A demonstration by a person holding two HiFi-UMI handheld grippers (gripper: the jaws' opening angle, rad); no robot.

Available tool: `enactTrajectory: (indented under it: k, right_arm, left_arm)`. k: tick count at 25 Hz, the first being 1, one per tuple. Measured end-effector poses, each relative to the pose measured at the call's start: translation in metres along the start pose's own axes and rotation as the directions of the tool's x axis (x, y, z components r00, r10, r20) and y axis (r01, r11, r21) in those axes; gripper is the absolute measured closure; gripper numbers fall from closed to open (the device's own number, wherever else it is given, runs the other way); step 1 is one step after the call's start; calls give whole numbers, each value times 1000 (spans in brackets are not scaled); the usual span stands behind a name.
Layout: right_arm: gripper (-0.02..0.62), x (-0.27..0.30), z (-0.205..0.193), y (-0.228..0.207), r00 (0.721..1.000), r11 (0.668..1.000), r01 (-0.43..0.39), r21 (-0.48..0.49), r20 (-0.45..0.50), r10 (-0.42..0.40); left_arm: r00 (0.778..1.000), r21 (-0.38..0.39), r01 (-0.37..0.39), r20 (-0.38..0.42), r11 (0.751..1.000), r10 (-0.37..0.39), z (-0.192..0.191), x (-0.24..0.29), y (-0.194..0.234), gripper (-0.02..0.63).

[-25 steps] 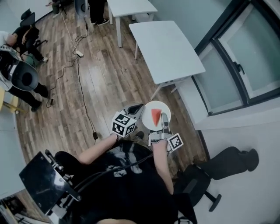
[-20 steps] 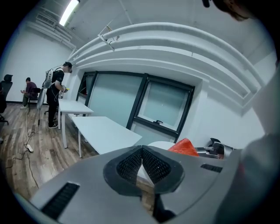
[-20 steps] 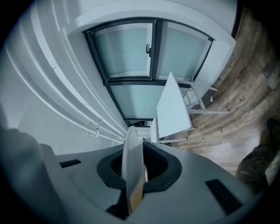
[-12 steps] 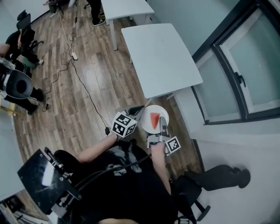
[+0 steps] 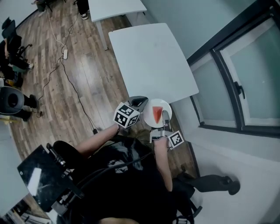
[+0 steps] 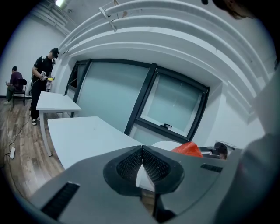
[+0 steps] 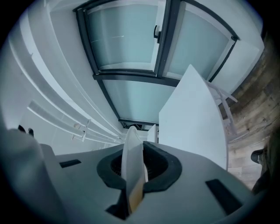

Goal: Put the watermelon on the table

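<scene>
A red watermelon slice [image 5: 156, 114] lies on a small white plate [image 5: 162, 107], carried in the air just off the near corner of the white table [image 5: 148, 57]. My right gripper [image 5: 164, 116] is shut on the plate's near rim; in the right gripper view the plate [image 7: 131, 153] stands edge-on between the pads, with the table [image 7: 192, 122] ahead. My left gripper [image 5: 142, 104] is at the plate's left rim with its jaws shut and a white sliver between the pads. In the left gripper view the watermelon [image 6: 188, 148] shows to the right of the jaws, with the table [image 6: 83, 135] beyond.
A second white table [image 5: 116, 6] stands farther off. Cables [image 5: 65, 74] run over the wooden floor. A window wall [image 5: 245, 74] and a white ledge lie to the right. An office chair [image 5: 11, 100] is at far left. A person [image 6: 43, 74] stands by the far table.
Both grippers and the plate have travelled toward the white table. The table looms larger and closer, and the plate now hangs by its near corner.
</scene>
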State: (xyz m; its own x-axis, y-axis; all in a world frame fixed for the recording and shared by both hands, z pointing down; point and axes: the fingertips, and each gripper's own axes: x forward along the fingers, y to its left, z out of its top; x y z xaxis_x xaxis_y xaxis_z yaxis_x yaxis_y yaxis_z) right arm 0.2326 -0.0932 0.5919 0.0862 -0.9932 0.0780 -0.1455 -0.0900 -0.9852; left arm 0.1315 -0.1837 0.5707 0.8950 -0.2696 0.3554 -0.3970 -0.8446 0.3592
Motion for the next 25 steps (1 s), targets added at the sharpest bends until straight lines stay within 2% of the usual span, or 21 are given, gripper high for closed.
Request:
enactTrajectory:
  k: [2,7,14,19,22,25]
  right_arm:
    - [566,19,12,-7,1000,1000,21,-5,5,-21]
    - [566,67,49,-44,996,997,71,-35,-42,-72]
    - [566,150,118,-88,991,996,88,-17,-103,-89]
    - [566,253,176,-133,984,996,85,4,-159,-83]
    - [566,293,187,-151,976,993,115,-25,-183,-118]
    - [566,313,189,-175,970,986,162,-37,-180,-166]
  left_arm:
    - [1000,-4,1,-16,1000,-1,4,19,12,601]
    - [999,-28,-21,30,999,21,12,70,36,601]
    - [993,-8,-96,-74,995,95,13,168,70,601]
    - [973,-26,-206,-113,978,202,22,251,129,600]
    - [965,-76,-239,-127,968,228,21,269,155,601]
    - [958,-103,-269,-131,958,255,13,265,169,601]
